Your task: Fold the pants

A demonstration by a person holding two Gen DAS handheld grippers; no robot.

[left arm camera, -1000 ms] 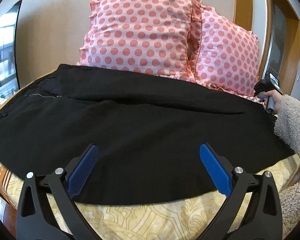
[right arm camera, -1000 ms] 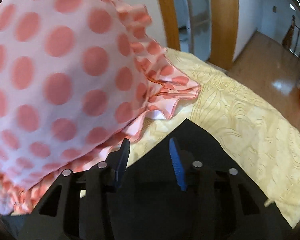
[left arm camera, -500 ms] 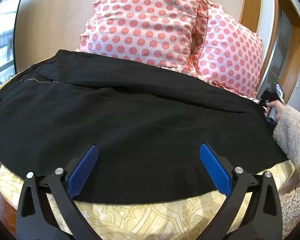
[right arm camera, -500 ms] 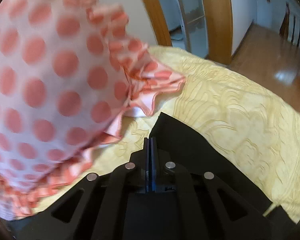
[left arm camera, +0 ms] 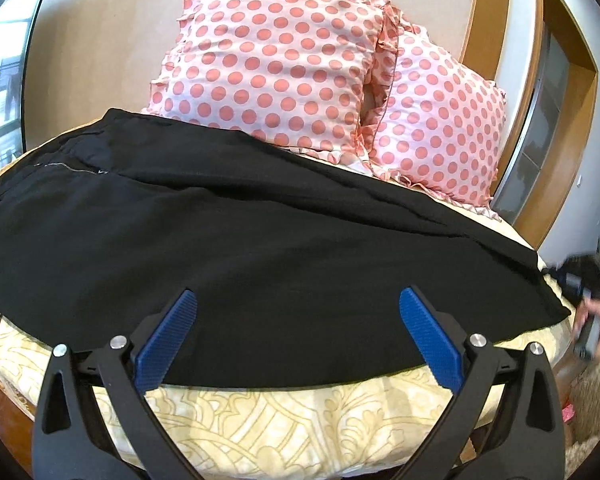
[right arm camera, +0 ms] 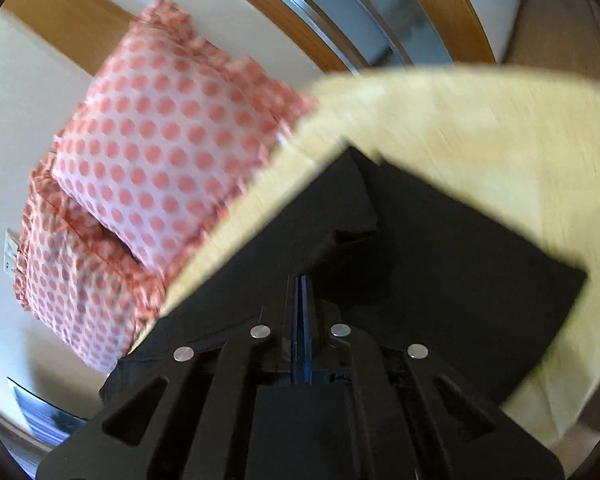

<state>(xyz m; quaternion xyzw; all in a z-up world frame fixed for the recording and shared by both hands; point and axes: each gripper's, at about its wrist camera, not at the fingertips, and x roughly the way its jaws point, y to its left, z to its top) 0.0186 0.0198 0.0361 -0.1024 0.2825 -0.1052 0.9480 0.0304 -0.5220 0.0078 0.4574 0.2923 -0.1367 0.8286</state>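
Black pants (left arm camera: 260, 240) lie spread across the yellow patterned bed (left arm camera: 284, 420), waist with a zipper at the far left, leg ends at the right. My left gripper (left arm camera: 298, 304) is open and empty, its blue pads over the near edge of the pants. My right gripper (right arm camera: 301, 280) is shut on the leg end of the pants (right arm camera: 440, 264) and holds it lifted, with the cloth folded under it. The right gripper also shows in the left wrist view (left arm camera: 580, 280) at the right end of the pants.
Two pink polka-dot pillows (left arm camera: 276, 64) (left arm camera: 440, 132) stand against the wall behind the pants. A wooden door frame (left arm camera: 572, 112) is at the right. A window (left arm camera: 4, 80) is at the left. The bed's near edge drops off below my left gripper.
The right gripper closed on the leg end of the pants, then lifted and swung it back away from the pillows. The left gripper stayed open and barely moved.
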